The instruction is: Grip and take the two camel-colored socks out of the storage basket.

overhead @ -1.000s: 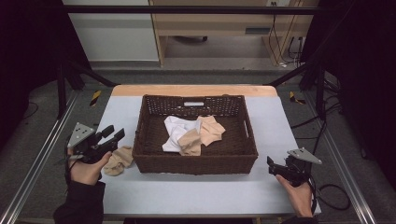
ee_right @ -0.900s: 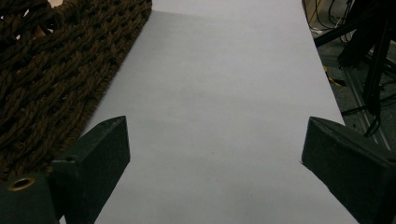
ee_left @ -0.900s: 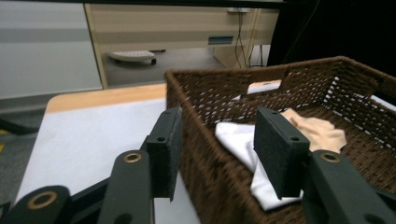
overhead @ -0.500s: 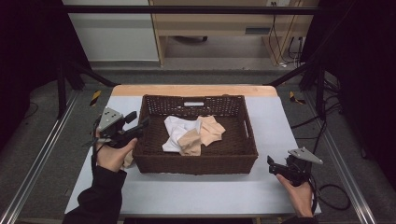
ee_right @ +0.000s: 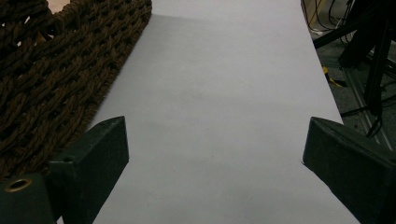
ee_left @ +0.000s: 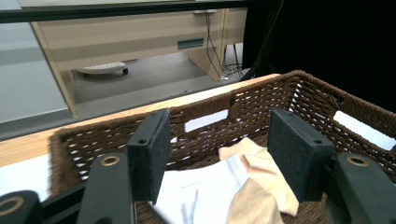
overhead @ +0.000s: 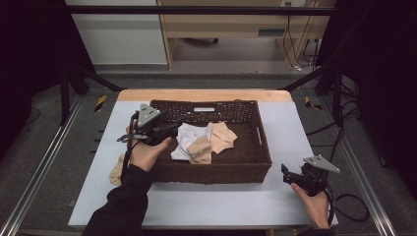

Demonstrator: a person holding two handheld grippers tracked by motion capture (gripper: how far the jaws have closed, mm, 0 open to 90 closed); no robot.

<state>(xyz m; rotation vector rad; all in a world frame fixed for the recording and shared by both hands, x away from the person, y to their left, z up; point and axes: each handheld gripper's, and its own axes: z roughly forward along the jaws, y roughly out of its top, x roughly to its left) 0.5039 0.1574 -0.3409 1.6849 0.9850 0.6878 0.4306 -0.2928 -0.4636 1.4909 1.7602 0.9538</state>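
Note:
A brown wicker basket [overhead: 255,164] stands mid-table and holds a white cloth [overhead: 183,142] and two beige cloths [overhead: 202,150]. My left gripper [overhead: 172,129] hovers over the basket's left rim, pointing in towards the cloths. Its jaws have just been opening; they stand open [ee_left: 219,140] with nothing between them, above the white cloth [ee_left: 205,191] and a beige cloth [ee_left: 266,182]. Another beige cloth [overhead: 117,169] lies on the table left of the basket, partly hidden by my forearm. My right gripper [overhead: 286,172] rests open near the table's front right, with bare table between its jaws [ee_right: 215,140].
The grey table [overhead: 216,204] has a wooden strip along its far edge. The basket's woven wall [ee_right: 56,70] lies just left of my right gripper. Metal rails run down both sides of the table. A cabinet and cables stand on the floor beyond.
My left gripper has moved from beside the loose beige cloth at the table's left, rightwards and farther away, to over the basket's left rim. The right gripper has stayed still.

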